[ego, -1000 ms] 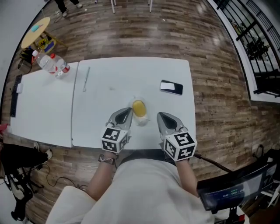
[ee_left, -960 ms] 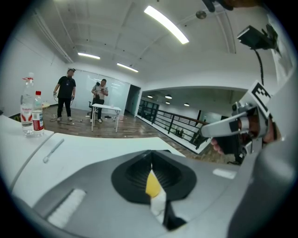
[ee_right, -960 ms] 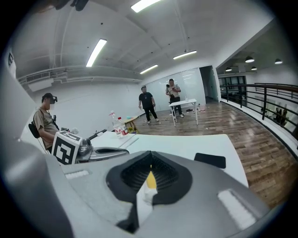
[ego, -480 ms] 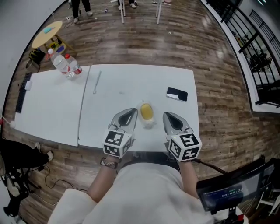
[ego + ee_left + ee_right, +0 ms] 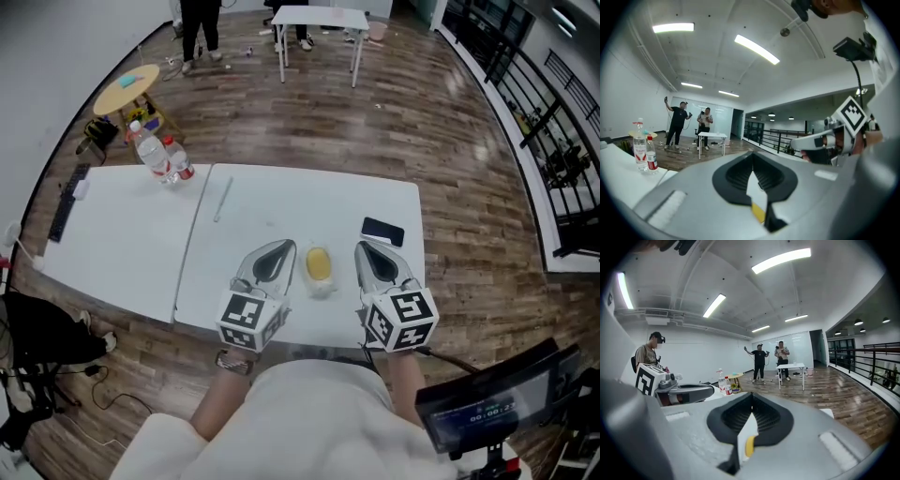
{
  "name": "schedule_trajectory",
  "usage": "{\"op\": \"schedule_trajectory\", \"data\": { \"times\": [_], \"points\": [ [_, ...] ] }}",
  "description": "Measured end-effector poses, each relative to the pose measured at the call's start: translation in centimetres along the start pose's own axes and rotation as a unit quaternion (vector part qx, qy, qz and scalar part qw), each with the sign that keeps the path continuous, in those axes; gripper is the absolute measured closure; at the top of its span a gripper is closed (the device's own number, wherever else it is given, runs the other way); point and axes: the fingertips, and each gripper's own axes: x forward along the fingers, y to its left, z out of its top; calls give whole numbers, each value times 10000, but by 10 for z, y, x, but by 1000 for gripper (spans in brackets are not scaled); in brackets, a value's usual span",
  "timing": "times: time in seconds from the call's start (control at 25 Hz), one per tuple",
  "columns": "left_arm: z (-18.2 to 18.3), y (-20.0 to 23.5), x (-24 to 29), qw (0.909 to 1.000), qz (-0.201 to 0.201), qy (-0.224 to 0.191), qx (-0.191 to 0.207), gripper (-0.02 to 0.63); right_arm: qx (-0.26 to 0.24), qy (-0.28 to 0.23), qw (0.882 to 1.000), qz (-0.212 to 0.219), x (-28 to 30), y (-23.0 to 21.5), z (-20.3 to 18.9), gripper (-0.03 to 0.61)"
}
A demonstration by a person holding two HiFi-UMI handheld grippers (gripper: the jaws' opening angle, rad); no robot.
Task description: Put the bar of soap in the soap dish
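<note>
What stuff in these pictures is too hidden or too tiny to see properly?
- Soap dish: head view. It is see-through and mostly under the yellow soap, so its shape is unclear.
- Soap, both gripper views: only a yellow sliver shows. The grey bodies of the left tongs and right tongs hide the rest, and the dish too.
- Bottles: head view. The labels are too small to read.

Grey tongs (image 5: 278, 249), black-and-white marker cubes (image 5: 246, 319), white top (image 5: 309, 412)
</note>
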Motion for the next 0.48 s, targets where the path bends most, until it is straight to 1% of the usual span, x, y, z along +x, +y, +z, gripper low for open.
{"op": "schedule_trajectory", "data": {
  "times": [0.08,0.2,0.28,0.32,0.44,0.48],
  "points": [
    [9,-2,-1,9999,11,-96,43,606,-40,-53,10000,18,1,-3,5,575],
    [16,-2,-3,9998,69,-183,-34,606,-60,-91,9999,48,1,-7,9,575],
    [20,-1,-6,9997,131,-219,44,606,-119,-149,9998,64,1,-7,14,575],
    [22,-1,-6,9994,140,-232,195,606,-162,-194,9997,67,1,-7,18,575],
    [24,-6,-8,9960,46,-237,862,605,-298,-430,9986,122,-2,-5,34,575],
    [27,-7,-9,9948,23,-280,983,606,-343,-528,9979,152,-3,-4,40,575]
  ]
}}
